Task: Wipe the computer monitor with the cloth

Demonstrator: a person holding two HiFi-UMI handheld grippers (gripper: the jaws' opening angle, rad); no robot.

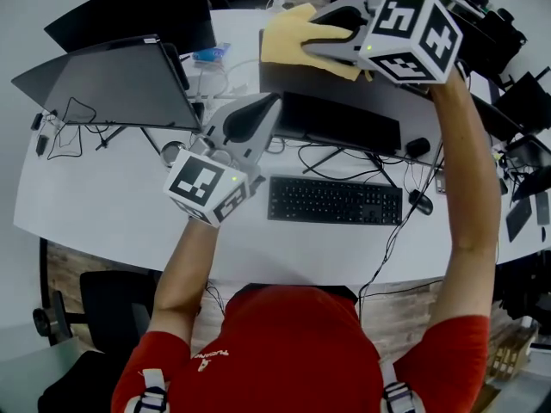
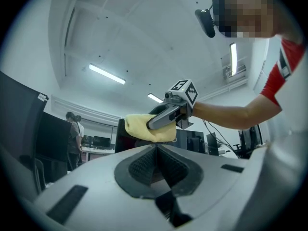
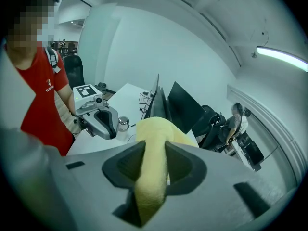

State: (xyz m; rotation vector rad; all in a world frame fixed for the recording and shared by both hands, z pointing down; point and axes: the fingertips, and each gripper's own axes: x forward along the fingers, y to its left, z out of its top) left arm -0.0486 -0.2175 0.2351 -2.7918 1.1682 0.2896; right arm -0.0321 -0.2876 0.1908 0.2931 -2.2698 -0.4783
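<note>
Cloth [image 1: 288, 41] sits pinched in the right gripper [image 1: 331, 34] against the top edge of the monitor [image 1: 340, 120], toward the far edge of the bench [image 1: 103, 205]; left gripper [image 1: 248, 126] is closed, empty; a hard push so high could tip the monitor backward.

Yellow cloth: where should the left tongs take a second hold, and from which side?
Grip the free edge of the yellow cloth sticking out left of the right tongs atop the monitor. Come in from the left: the right tongs clamp its other side.
</note>
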